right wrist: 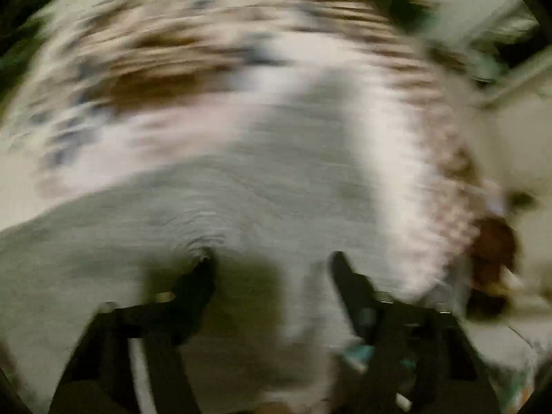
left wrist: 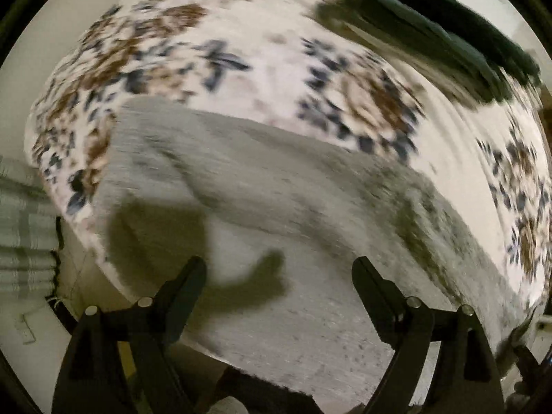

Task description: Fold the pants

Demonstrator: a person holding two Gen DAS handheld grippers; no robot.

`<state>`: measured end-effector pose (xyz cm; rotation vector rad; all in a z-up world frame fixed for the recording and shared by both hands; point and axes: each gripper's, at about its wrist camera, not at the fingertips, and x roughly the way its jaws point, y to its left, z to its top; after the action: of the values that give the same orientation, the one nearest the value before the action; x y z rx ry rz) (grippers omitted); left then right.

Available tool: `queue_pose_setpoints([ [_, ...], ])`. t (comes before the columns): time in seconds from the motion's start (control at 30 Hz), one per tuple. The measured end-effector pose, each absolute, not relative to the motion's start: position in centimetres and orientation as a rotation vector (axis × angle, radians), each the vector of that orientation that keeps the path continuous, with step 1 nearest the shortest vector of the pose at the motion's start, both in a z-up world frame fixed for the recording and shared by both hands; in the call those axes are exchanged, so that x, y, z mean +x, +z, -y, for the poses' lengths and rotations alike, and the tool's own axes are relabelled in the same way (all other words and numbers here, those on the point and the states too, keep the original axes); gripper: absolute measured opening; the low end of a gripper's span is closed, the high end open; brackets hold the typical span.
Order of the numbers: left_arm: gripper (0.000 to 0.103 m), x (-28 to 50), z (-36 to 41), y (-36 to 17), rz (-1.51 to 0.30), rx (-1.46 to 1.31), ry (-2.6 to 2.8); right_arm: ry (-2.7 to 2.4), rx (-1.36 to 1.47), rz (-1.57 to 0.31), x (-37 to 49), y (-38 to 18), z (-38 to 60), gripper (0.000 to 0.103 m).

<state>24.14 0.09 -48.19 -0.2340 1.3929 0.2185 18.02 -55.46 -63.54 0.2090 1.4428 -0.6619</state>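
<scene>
My left gripper point(left wrist: 277, 269) hangs w/ its two black fingers spread wide, nothing between them, just above the grey pants point(left wrist: 262, 207). The pants lie flat across a bedsheet point(left wrist: 241, 34), which is white w/ brown and blue-grey flower print. Far right on the sheet sits a pile of dark green clothes point(left wrist: 448, 24), well apart from the pants and not in the path of either gripper. Off the bed's left edge I see a pale striped cloth point(left wrist: 24, 227) hanging down, apart from the pants too. Finger shadows fall on the grey fabric just ahead of the left fingertips.

My right gripper point(right wrist: 272, 265) is also spread wide, w/ nothing held. Its left finger point(right wrist: 201, 276) seems to press into the pants point(right wrist: 241, 207), since fine creases ring the tip, but the view is badly smeared so I can't tell for sure. The bedsheet point(right wrist: 138, 69) shows beyond as brown and blue streaks. At right there's a dark reddish-brown thing point(right wrist: 493, 241) near the bed's edge; too blurred to say what.

Pants fabric looks soft, heathered grey, knit-like, w/ a shallow fold running across it and darker mottled patches toward the right side in the left view. Sheet looks smooth and thin. Fingers are hard black plastic w/ metal pins at the joints.
</scene>
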Motion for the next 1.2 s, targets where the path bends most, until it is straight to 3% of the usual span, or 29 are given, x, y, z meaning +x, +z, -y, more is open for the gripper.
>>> queue_pose_setpoints([
  [0.13,0.086,24.6,4.1,-48.5,-1.420,-0.213,0.125,-1.000,0.548,-1.482,9.4,-63.1,65.5,0.064],
  [0.23,0.086,25.4,7.9,-48.3,-1.440,-0.198,0.048,-1.049,0.647,-1.439,7.0,-60.5,67.7,0.066],
  [0.37,0.086,27.0,12.3,-48.8,-1.485,-0.211,-0.025,-0.945,0.724,-1.298,9.1,-55.9,65.6,0.075],
  [0.5,0.086,29.4,14.4,-51.4,-1.577,-0.303,-0.023,-0.717,0.988,-1.295,14.1,-58.4,62.9,0.075],
  [0.57,0.079,30.4,14.6,-52.9,-1.600,-0.359,-0.002,-0.655,1.120,-1.322,16.4,-61.5,61.6,0.075],
  [0.6,0.065,30.9,14.5,-53.8,-1.608,-0.377,0.017,-0.636,1.165,-1.339,17.4,-62.9,60.6,0.075],
  [0.63,0.043,31.2,14.4,-54.5,-1.620,-0.381,0.037,-0.623,1.211,-1.355,18.5,-64.5,60.0,0.074],
  [0.67,0.033,31.4,14.1,-55.1,-1.628,-0.383,0.057,-0.620,1.231,-1.361,18.6,-65.6,59.3,0.062],
  [0.7,0.016,31.6,13.8,-55.5,-1.622,-0.379,0.080,-0.619,1.248,-1.377,19.0,-66.8,58.6,0.042],
  [0.73,0.007,31.6,13.6,-55.5,-1.610,-0.373,0.090,-0.638,1.241,-1.385,19.1,-67.6,58.0,0.006],
  [1.0,0.004,30.2,12.4,-52.1,-1.487,-0.433,0.038,-0.695,1.130,-1.273,19.1,-64.8,58.1,0.005],
  [1.2,0.005,32.6,11.7,-52.8,-1.514,-0.476,0.065,-0.704,1.121,-1.283,21.7,-64.8,60.4,0.005],
])
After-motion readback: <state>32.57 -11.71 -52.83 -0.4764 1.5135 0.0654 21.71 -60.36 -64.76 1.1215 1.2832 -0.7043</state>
